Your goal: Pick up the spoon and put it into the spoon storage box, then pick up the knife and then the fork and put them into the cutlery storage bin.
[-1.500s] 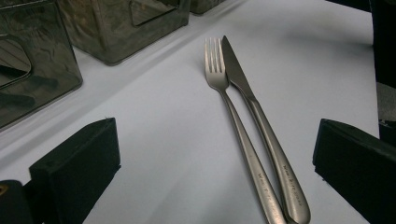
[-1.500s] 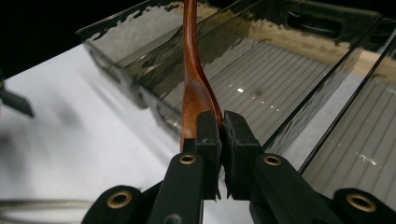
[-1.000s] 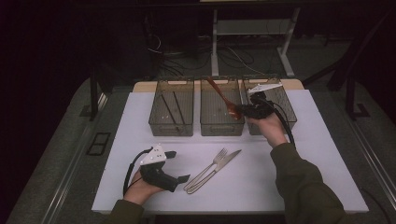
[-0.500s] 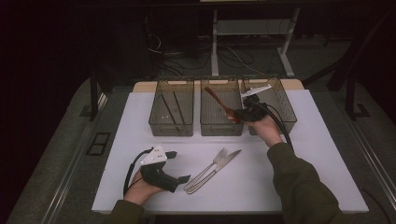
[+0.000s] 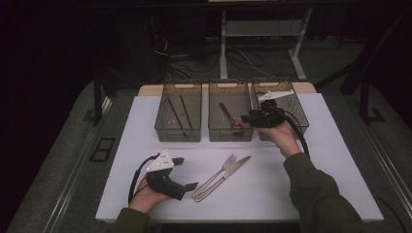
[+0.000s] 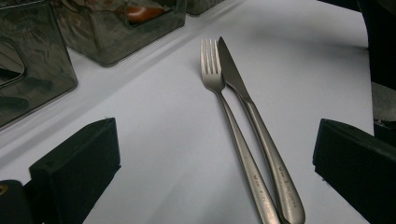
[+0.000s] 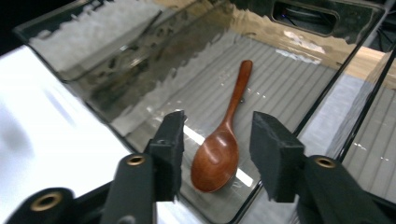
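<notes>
High view: a white table (image 5: 311, 194) carries three clear bins in a row along its far side, which looks like a sorting layout, one kind of utensil per bin. The left bin (image 5: 178, 118) holds dark sticks, possibly chopsticks. The middle bin (image 5: 230, 116) holds a wooden spoon (image 5: 229, 116). The right gripper (image 5: 252, 118) hangs at the near right corner of the middle bin, beside the right bin (image 5: 286, 109). Near the front edge, the left gripper (image 5: 187, 187) rests low in the person's hand, pointing at a fork (image 5: 214, 174) and knife (image 5: 226, 174) lying side by side. Left gripper view: jaws stand wide apart and empty, framing fork and knife, apparently ready to take one. Right gripper view: jaws are parted with nothing between them, hovering above the spoon's bowl, which lies flat on the ribbed bin floor, seemingly released.
</notes>
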Action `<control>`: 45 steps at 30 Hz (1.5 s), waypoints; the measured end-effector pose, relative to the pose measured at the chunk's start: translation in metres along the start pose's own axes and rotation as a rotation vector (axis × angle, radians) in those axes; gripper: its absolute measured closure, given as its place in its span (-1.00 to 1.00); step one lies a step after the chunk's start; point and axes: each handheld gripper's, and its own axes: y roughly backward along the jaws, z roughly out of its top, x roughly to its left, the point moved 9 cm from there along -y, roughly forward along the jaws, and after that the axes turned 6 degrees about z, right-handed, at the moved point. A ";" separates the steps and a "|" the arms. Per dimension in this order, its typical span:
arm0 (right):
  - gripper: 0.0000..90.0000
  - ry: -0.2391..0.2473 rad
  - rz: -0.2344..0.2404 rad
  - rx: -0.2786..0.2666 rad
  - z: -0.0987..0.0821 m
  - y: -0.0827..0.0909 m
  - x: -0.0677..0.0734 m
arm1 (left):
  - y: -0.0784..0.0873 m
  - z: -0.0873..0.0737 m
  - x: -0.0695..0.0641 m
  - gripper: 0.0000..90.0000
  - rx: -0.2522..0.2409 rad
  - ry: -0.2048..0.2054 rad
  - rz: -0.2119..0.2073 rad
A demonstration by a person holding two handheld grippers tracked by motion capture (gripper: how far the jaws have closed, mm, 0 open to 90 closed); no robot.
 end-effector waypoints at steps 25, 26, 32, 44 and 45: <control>-0.15 0.052 0.126 0.010 -0.057 0.060 0.037 | 0.002 -0.001 0.001 -1.00 -0.001 0.005 0.012; -0.16 0.054 0.127 0.007 -0.060 0.062 0.038 | 0.002 -0.001 0.001 -1.00 0.000 0.004 0.013; -0.18 0.054 0.137 0.006 -0.077 0.073 0.042 | 0.001 -0.001 0.002 -1.00 -0.001 0.007 0.007; -0.20 0.058 0.133 0.008 -0.116 0.093 0.048 | 0.005 0.002 0.001 -1.00 -0.013 0.011 0.026; -0.20 0.052 0.135 0.006 -0.119 0.095 0.048 | 0.005 0.002 0.000 -1.00 -0.008 0.003 0.026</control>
